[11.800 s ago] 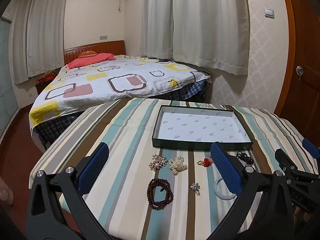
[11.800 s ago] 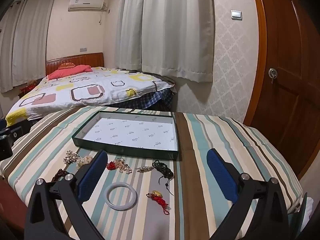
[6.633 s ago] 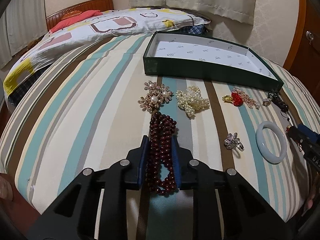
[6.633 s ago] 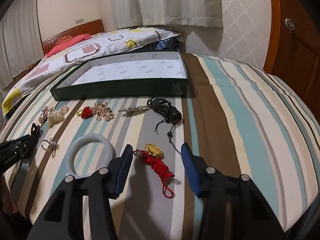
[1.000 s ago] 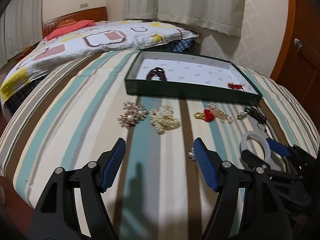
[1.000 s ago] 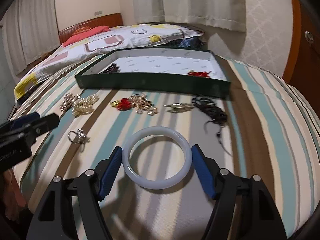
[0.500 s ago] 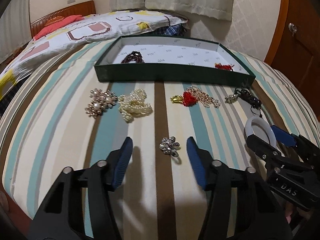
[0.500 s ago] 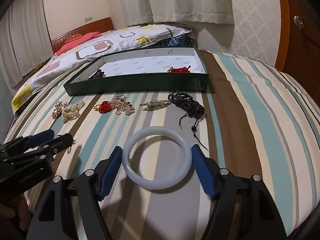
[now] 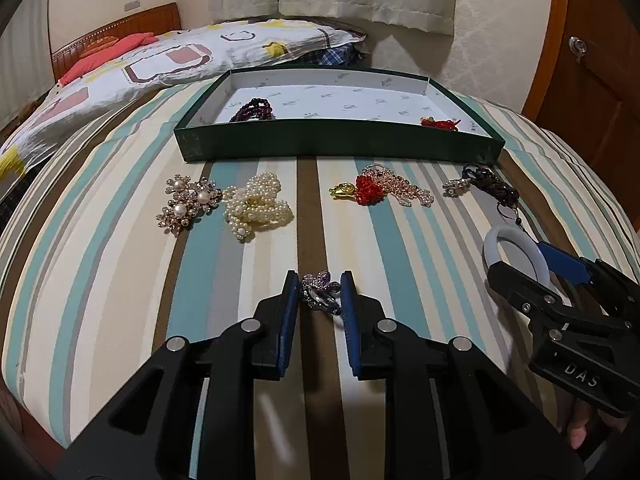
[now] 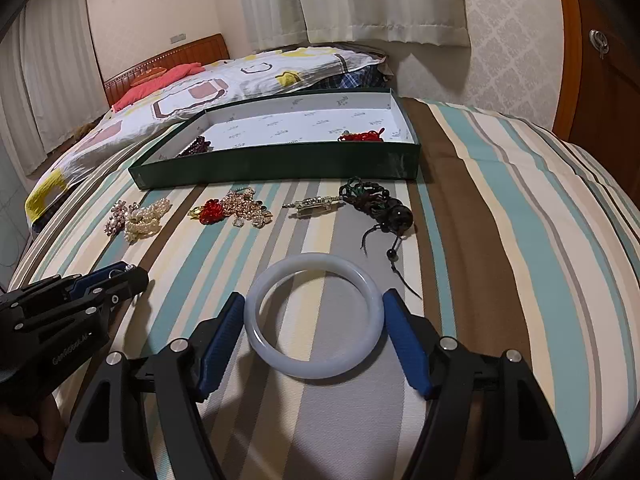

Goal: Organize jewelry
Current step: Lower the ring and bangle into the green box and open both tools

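A striped cloth-covered table point(image 9: 120, 240) carries everything. At its far side sits the shallow dark green cardboard tray point(image 9: 320, 146), already holding a dark red bead bracelet point(image 9: 252, 109) far left and a red knotted charm point(image 9: 440, 123) far right, probably so pieces stay apart. Nearer, on the right, the right gripper point(image 10: 314, 324) straddles the white jade-like bangle point(image 10: 314, 322), jaws wide against its rim, seemingly ready to lift. Near centre, the left gripper point(image 9: 320, 300) is closing on the small purple rhinestone flower ring point(image 9: 318, 294), pads at its sides.
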`<state>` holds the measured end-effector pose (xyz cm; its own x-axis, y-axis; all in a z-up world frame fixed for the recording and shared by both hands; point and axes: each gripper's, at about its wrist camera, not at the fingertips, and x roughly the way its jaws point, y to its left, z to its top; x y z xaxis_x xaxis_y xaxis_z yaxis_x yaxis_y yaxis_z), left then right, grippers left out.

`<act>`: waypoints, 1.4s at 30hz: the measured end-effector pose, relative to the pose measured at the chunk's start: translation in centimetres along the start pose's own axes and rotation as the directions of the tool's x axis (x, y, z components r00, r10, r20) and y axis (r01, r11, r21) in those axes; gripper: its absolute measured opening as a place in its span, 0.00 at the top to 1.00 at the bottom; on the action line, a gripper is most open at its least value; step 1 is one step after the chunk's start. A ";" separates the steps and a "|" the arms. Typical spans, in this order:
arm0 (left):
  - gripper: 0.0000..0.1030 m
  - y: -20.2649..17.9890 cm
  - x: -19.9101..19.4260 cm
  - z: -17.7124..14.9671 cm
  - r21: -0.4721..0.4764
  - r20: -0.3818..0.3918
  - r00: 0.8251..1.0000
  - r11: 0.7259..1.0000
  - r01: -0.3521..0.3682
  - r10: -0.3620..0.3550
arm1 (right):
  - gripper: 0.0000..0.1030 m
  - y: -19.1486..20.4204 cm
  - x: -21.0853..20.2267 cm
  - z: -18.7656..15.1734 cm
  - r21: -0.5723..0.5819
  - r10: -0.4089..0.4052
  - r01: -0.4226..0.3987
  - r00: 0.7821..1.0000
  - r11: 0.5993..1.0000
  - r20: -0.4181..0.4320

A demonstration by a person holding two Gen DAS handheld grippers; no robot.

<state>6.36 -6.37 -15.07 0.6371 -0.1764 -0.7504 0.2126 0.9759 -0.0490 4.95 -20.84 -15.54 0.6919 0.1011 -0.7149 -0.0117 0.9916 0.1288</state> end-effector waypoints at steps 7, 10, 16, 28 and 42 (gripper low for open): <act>0.80 -0.1 -0.8 0.2 0.006 0.024 1.000 1.000 0.004 -0.004 | 0.33 0.3 -0.2 0.1 -0.010 0.000 0.000 1.000 1.000 0.006; 0.80 -0.1 -1.4 0.4 0.011 0.044 0.999 1.000 0.003 -0.003 | 0.33 0.4 -0.4 0.3 -0.014 0.002 -0.002 1.000 1.000 0.011; 0.80 0.1 -2.4 2.0 0.012 0.090 0.996 1.000 0.008 -0.009 | 0.33 0.8 -1.4 1.7 -0.027 0.010 -0.009 0.999 1.000 0.047; 0.80 0.6 -2.1 8.9 0.005 0.197 0.980 1.000 0.021 -0.021 | 0.33 1.1 -0.6 8.4 -0.051 0.030 -0.022 0.989 0.998 0.144; 0.80 1.0 4.3 15.3 -0.006 0.194 0.981 1.000 0.001 0.001 | 0.33 0.8 5.2 14.1 -0.043 0.015 -0.009 0.988 0.999 0.155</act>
<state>20.69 -8.10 -8.23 0.7691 -0.1973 -0.6079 0.2081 0.9766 -0.0537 18.69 -20.65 -9.46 0.7951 0.1027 -0.5978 -0.0487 0.9932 0.1058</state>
